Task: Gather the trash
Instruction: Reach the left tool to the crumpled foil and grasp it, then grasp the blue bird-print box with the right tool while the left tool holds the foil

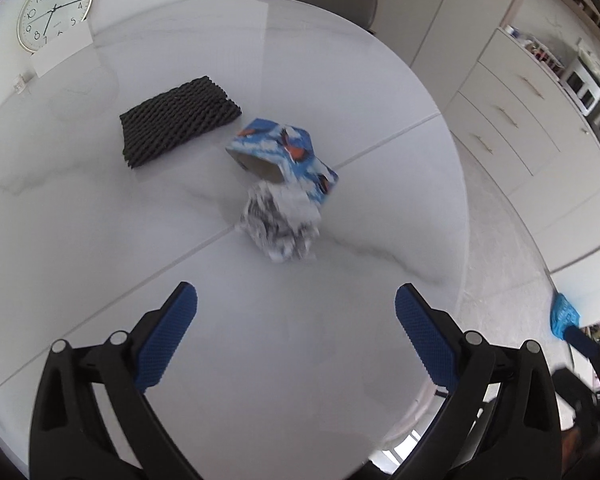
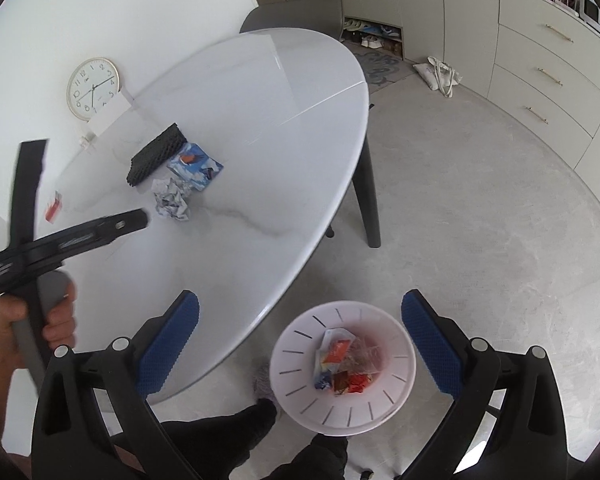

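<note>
A crumpled ball of printed paper (image 1: 281, 227) lies on the white marble table (image 1: 100, 216), touching a blue patterned carton (image 1: 284, 152) behind it. My left gripper (image 1: 296, 332) is open and empty, above the table just short of the paper. It shows as a black tool in the right wrist view (image 2: 80, 236). My right gripper (image 2: 300, 344) is open and empty, above a white slotted trash bin (image 2: 342, 368) on the floor holding several wrappers. The paper (image 2: 172, 200) and carton (image 2: 196, 166) also show in that view.
A black woven mat (image 1: 176, 114) lies left of the carton. A small red item (image 2: 54, 206) lies near the table's left edge. A clock (image 1: 54, 10) leans on the wall. A grey chair (image 2: 300, 14) stands at the far end. Cabinets (image 2: 548, 80) line the right.
</note>
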A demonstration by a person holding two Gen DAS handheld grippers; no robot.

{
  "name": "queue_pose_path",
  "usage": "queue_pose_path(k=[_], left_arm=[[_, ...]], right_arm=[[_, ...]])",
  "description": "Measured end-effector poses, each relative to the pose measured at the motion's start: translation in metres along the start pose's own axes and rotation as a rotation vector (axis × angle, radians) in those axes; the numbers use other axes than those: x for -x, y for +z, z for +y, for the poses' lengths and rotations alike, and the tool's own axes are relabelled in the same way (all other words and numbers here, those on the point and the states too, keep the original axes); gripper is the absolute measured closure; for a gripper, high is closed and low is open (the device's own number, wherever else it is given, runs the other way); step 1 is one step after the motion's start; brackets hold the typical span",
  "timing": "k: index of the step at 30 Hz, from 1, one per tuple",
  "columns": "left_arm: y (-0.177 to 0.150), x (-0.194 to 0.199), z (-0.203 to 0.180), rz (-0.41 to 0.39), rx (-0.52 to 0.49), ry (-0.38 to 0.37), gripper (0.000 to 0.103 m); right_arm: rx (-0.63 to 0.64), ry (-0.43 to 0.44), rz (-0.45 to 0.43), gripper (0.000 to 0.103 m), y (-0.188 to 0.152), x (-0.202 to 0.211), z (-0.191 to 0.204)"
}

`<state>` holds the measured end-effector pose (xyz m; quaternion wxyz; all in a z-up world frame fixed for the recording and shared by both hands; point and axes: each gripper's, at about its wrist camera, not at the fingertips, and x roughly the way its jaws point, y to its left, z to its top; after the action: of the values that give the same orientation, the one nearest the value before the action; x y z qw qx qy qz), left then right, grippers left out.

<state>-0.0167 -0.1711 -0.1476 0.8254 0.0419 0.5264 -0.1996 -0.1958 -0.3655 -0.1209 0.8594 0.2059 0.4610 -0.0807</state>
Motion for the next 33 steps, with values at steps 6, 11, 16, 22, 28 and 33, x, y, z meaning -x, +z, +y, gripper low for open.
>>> queue_pose_path(k=[6, 11, 16, 22, 28, 33], left_arm=[[0.029, -0.047, 0.0, 0.023, 0.019, 0.055, 0.015], [0.035, -0.073, 0.007, 0.07, 0.026, 0.044, 0.044], [0.028, -0.065, 0.012, 0.059, -0.007, 0.011, 0.056], [0.021, -0.03, 0.042, 0.031, 0.038, -0.009, 0.058], [0.012, 0.009, 0.095, 0.026, 0.103, 0.037, 0.058], [0.003, 0.035, 0.132, 0.024, 0.151, 0.07, 0.058]], right_arm=[[0.002, -0.005, 0.017, 0.002, 0.009, -0.008, 0.008], [0.019, -0.009, 0.042, 0.002, 0.02, -0.016, 0.01], [0.072, 0.01, 0.069, 0.002, 0.034, -0.031, 0.024], [0.207, 0.066, 0.106, 0.002, 0.067, -0.068, 0.068], [0.44, 0.104, 0.139, 0.002, 0.102, -0.131, 0.133], [0.599, 0.069, 0.13, 0.003, 0.121, -0.185, 0.176]])
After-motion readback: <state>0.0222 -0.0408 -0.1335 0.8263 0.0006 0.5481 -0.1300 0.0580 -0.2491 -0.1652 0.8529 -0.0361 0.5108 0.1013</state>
